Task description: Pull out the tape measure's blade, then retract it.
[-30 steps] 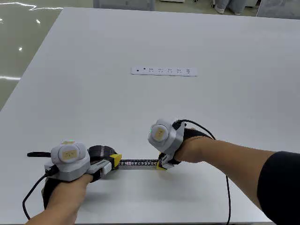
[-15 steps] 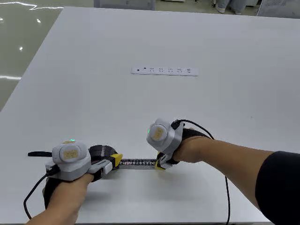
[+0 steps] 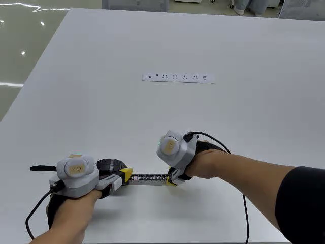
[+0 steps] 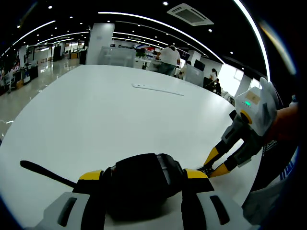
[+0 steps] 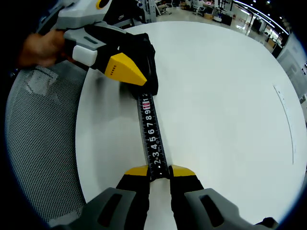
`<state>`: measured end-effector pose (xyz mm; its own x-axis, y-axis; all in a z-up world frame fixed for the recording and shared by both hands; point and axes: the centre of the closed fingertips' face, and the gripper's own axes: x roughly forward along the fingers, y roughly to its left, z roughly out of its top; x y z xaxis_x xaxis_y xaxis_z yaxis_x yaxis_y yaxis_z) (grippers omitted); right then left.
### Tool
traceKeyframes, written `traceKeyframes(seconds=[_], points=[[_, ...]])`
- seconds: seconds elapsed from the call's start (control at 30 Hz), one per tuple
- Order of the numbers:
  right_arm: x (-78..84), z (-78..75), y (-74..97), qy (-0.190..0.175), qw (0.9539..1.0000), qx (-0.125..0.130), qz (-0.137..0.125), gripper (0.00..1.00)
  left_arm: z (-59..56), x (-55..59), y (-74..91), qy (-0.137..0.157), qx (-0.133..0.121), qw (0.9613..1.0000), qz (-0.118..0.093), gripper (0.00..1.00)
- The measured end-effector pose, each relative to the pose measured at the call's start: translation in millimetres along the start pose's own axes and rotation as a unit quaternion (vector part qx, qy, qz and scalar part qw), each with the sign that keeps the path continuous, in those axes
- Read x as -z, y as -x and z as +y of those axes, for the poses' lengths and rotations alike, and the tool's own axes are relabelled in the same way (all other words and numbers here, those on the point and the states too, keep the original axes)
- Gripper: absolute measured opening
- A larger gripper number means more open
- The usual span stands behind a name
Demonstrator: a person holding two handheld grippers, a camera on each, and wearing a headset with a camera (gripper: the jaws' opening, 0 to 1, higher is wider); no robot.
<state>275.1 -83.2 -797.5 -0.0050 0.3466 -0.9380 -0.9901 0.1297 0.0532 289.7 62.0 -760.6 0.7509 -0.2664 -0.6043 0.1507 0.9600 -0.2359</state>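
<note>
Right fingertips pinch blade (left gripper clamps case).

Bright, even overhead light, soft shadows on the table, fisheye-curved edges.

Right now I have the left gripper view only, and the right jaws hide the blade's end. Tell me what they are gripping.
Observer: The right gripper is shut on the very tip of the blade, with the printed face up.
Operator: Tell me how much blade is out.
Observer: Little. The right gripper view has just a short numbered stretch between those jaws and the tape measure case.
Operator: Report how the blade lies.
Observer: In the head view it runs straight, without a kink, close along the table.
</note>
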Motion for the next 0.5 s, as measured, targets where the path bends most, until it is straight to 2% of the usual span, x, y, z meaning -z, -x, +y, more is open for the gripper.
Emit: traceKeyframes(seconds=[0.5], points=[[-5.4, 1.7, -1.8, -0.002, 1.0000, -0.004, -0.005, 0.11, -1.0, 0.6, 0.0, 0.000, -0.001, 1.0000, 0.000, 0.60]])
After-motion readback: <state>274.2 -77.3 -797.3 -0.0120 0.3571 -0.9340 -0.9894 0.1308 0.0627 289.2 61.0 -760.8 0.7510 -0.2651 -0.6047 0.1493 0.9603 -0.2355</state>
